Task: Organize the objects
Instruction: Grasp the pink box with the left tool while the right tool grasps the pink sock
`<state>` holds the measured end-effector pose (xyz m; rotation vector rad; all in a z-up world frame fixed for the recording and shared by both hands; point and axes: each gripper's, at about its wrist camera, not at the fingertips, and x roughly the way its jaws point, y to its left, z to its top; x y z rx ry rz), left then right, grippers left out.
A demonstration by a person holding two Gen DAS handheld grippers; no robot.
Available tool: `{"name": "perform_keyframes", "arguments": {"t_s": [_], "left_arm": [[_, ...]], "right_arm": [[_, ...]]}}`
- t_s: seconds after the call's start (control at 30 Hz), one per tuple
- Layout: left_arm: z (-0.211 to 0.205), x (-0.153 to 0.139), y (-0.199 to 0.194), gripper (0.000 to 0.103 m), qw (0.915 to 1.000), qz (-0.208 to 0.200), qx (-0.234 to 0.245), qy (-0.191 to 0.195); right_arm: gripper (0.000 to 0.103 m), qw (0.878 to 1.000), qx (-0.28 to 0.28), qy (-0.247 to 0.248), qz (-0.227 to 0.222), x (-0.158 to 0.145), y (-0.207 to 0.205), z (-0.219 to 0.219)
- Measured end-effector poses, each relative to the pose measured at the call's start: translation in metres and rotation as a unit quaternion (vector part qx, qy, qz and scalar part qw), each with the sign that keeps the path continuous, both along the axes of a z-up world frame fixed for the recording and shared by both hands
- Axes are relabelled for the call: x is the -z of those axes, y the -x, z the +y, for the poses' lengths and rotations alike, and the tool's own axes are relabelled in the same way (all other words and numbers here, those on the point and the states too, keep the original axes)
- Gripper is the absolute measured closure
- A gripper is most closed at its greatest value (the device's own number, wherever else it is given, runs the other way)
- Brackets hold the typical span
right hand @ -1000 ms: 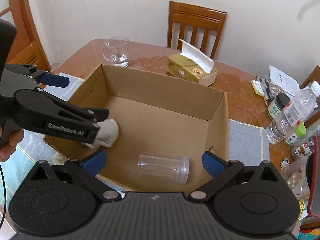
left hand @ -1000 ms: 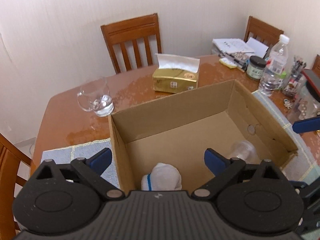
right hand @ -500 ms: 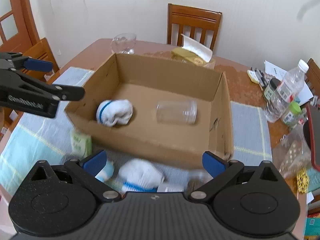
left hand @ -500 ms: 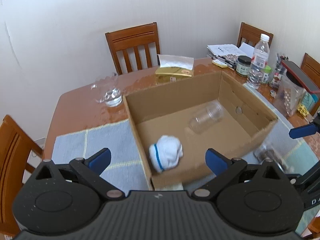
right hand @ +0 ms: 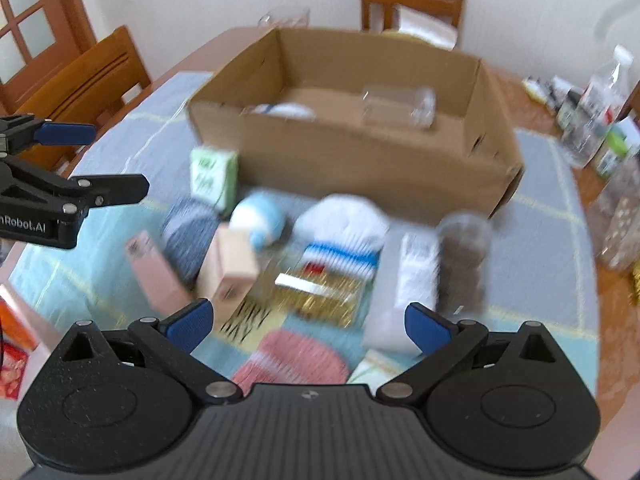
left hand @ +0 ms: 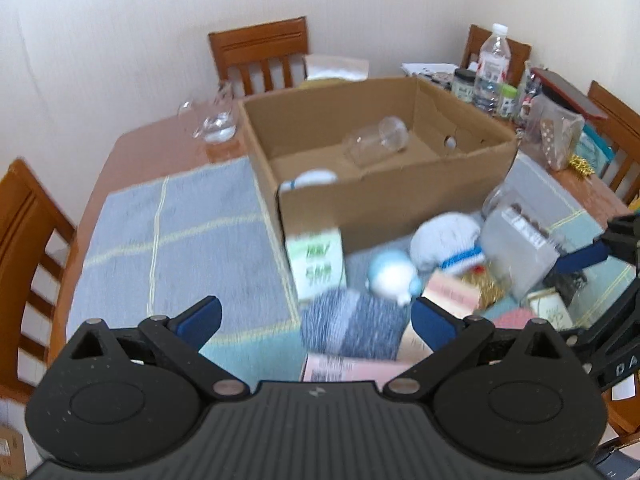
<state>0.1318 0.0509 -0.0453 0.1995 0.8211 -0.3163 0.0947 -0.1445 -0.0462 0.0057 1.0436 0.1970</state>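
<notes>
Both pairs of tongs hang above the near edge of the table with their jaws spread wide and nothing between them. The left gripper (left hand: 316, 318) sits over the left part of a heap of loose things on the blue placemat (left hand: 180, 232); the right gripper (right hand: 308, 326) sits over the right part of the same heap.

The cardboard box (left hand: 384, 196) stands just beyond the heap, its near wall touching or almost touching the closest items. Inside it lie a clear plastic jar (left hand: 376, 140) on its side and a rolled white sock (left hand: 310, 179) against the near-left corner.

The heap still waits outside: a green packet (left hand: 318, 262) standing against the box wall, a grey knitted roll (left hand: 352, 322), a small pale blue toy (left hand: 390, 276), a white sock with blue stripe (right hand: 344, 228), a pink box (right hand: 228, 268), a gold packet (right hand: 320, 292) and a clear container (right hand: 408, 280), all blurred by motion.

The grey knitted roll lies directly ahead of the left tongs and almost between their tips, so that hand looks the nearer one for it. Its long axis seems to run left to right, though blur makes this uncertain. The clear container lies nearer the right tongs, its length running near to far. From either pick, the box lies straight ahead and far.
</notes>
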Motion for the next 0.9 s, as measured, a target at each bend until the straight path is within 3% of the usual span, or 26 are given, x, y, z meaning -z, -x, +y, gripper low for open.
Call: {"name": "perform_keyframes", "arguments": {"t_s": [0.23,0.57,0.9], "left_arm": [[0.011,0.017,0.018,0.002,0.9994,0.023,-0.024,-0.005],[0.018,0.027,0.029,0.002,0.999,0.039,-0.019,-0.008],[0.03,0.037,0.032,0.002,0.9984,0.055,0.007,0.009]], "right_arm": [[0.0,0.999,-0.03,-0.007,0.025,0.033,0.011,0.02],[0.0,0.997,-0.068,0.001,0.033,0.053,-0.017,0.03],[0.0,0.997,-0.031,0.004,0.072,0.058,-0.012,0.027]]}}
